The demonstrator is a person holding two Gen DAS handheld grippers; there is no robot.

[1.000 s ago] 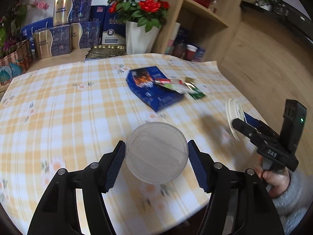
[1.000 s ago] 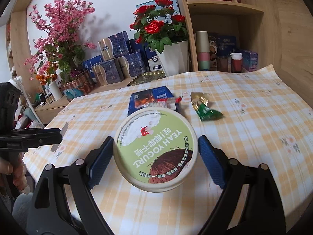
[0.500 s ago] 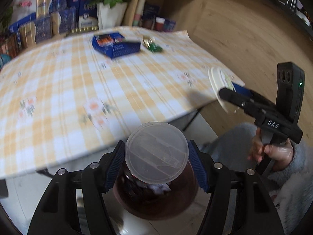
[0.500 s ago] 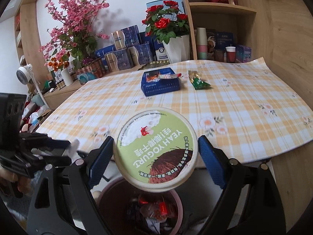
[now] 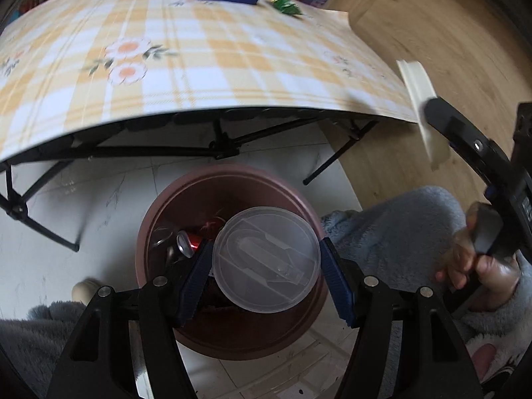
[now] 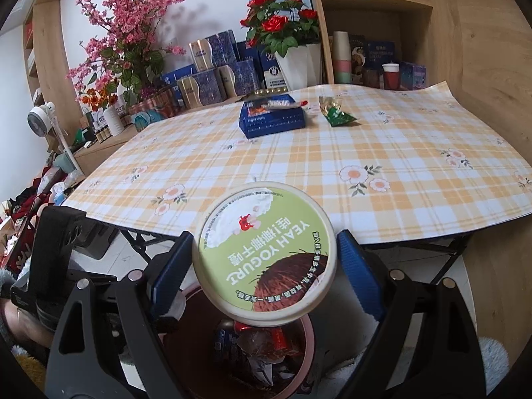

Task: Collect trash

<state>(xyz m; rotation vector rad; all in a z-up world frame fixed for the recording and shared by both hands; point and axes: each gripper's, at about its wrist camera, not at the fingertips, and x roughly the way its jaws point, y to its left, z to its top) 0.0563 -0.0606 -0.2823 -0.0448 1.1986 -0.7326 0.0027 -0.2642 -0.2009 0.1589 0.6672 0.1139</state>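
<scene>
My left gripper is shut on a clear plastic lid and holds it over a brown trash bin on the floor; a red can and other trash lie inside. My right gripper is shut on a green yogurt cup, held above the same bin at the table's front edge. The cup also shows edge-on in the left wrist view. A blue box and a green wrapper lie on the checked tablecloth.
Black folding table legs stand behind the bin. Rose pot, gift boxes and pink blossoms line the table's far side, with wooden shelves at right. The person's fleece sleeve lies right of the bin.
Both grippers have come back off the table and dropped toward the floor. The lid now hangs low over the bin's mouth; the yogurt cup sits above the bin.
</scene>
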